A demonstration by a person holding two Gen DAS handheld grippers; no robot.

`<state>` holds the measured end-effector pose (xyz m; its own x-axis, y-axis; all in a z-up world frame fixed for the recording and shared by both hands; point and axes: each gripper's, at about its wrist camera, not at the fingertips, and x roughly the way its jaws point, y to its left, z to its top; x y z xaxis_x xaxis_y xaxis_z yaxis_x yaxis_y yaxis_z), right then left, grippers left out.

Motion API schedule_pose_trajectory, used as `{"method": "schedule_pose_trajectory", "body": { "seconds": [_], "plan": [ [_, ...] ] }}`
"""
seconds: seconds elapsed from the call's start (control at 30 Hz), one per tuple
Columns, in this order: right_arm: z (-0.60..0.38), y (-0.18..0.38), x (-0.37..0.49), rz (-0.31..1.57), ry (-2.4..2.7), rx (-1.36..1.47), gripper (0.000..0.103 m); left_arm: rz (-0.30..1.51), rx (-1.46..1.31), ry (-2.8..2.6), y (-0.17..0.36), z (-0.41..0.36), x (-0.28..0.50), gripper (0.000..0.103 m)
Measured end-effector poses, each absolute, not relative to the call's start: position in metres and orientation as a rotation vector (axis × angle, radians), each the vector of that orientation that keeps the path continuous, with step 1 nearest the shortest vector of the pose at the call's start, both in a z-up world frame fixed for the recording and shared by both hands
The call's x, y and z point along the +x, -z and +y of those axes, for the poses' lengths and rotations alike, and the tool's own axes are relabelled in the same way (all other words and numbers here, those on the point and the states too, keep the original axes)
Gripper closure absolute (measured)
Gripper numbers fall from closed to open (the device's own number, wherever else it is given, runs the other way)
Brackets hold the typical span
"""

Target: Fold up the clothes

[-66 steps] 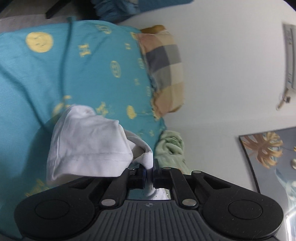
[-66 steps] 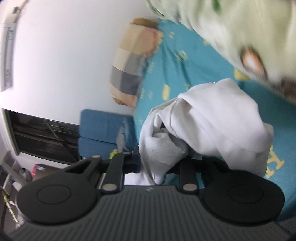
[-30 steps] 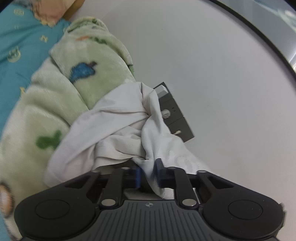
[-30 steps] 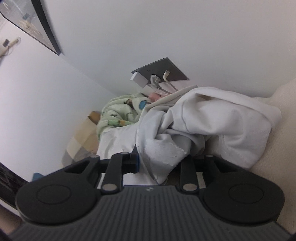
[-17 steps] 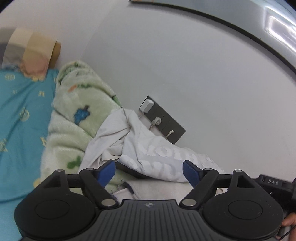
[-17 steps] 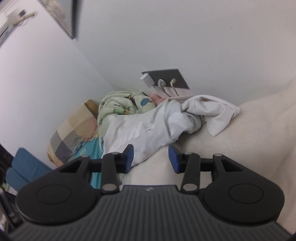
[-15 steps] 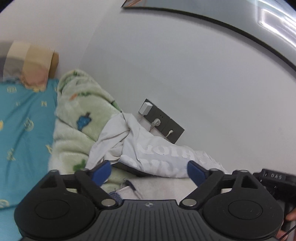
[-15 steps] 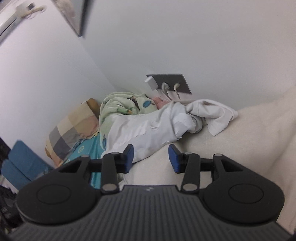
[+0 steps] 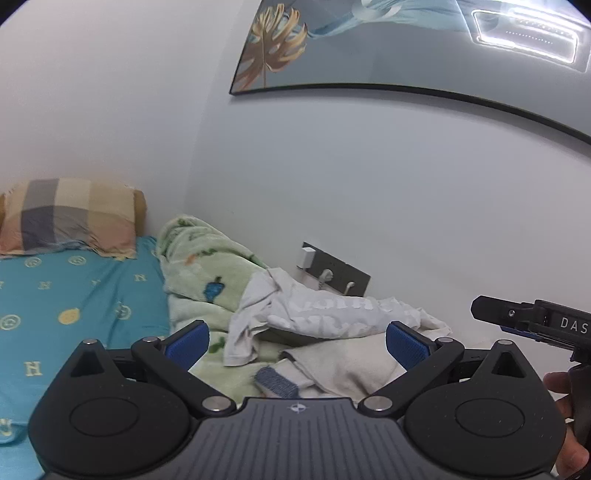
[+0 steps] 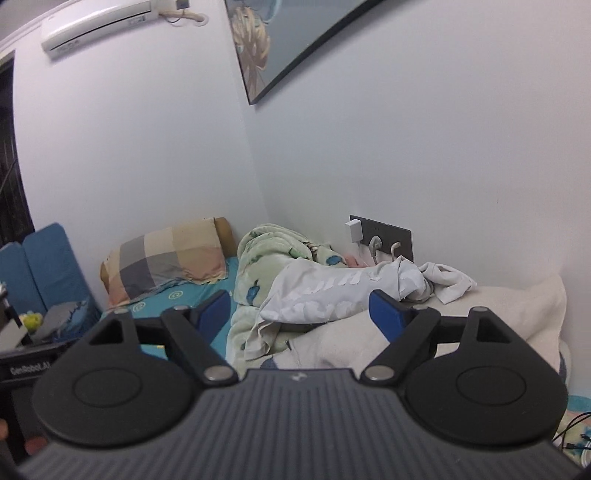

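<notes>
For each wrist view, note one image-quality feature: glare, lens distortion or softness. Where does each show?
Left wrist view: a ceiling light glares off the framed picture, whose frame bows with fisheye distortion. Right wrist view: the air conditioner and wall corner curve near the edges; the white shirt on the bedding looks slightly soft, its lettering unreadable.

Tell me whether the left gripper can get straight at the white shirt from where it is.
Probably yes. The left gripper is open and empty, the white shirt lies bunched on the cream pillow directly ahead, and nothing stands between them.
</notes>
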<state>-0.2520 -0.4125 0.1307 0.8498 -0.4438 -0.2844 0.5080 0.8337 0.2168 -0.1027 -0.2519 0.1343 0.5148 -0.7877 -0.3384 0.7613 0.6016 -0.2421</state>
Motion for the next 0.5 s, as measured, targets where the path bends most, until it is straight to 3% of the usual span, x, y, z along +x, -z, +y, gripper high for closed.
{"method": "schedule_pose_trajectory", "body": {
  "seconds": [0.5],
  "plan": [
    [-0.362,-0.112,-0.268,0.259,0.587,0.164,0.019,0.337,0.05,0.839,-0.137,-0.199,-0.166,0.0]
  ]
}}
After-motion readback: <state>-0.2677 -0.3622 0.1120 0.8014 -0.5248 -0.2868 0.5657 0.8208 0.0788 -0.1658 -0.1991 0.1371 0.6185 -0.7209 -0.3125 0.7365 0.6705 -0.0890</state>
